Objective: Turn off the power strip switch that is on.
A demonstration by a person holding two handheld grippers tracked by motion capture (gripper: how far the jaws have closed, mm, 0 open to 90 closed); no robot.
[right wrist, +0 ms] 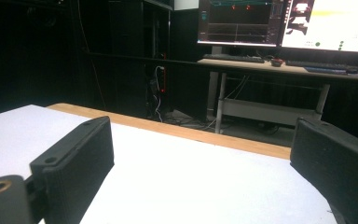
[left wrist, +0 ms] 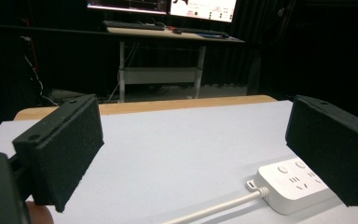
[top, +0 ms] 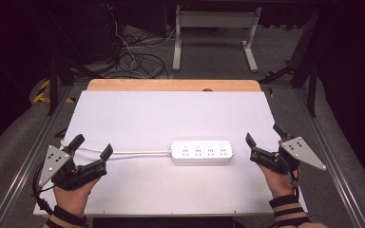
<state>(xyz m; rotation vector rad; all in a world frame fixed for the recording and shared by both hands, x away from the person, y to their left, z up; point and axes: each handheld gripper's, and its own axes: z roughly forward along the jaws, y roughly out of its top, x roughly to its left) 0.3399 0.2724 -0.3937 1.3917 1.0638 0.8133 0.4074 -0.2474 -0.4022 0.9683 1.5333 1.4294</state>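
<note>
A white power strip [top: 202, 152] with several sockets lies in the middle of the white table top [top: 171, 114]; its white cable [top: 128, 153] runs left toward the table's left side. The strip's near end [left wrist: 291, 184] and its cable [left wrist: 214, 209] appear low in the left gripper view. My left gripper [top: 91, 145] hovers at the front left, just left of the cable, jaws wide apart and empty. To the right of the strip my right gripper [top: 265, 135] is held open, with nothing between its jaws; its own view looks across bare table top [right wrist: 205, 182].
A wooden strip [top: 173, 85] borders the table's far edge. Beyond it stand a desk frame [top: 214, 33] and tangled floor cables [top: 133, 59]. A desk with monitors [right wrist: 307, 23] stands farther back. Metal rails [top: 28, 156] flank the table.
</note>
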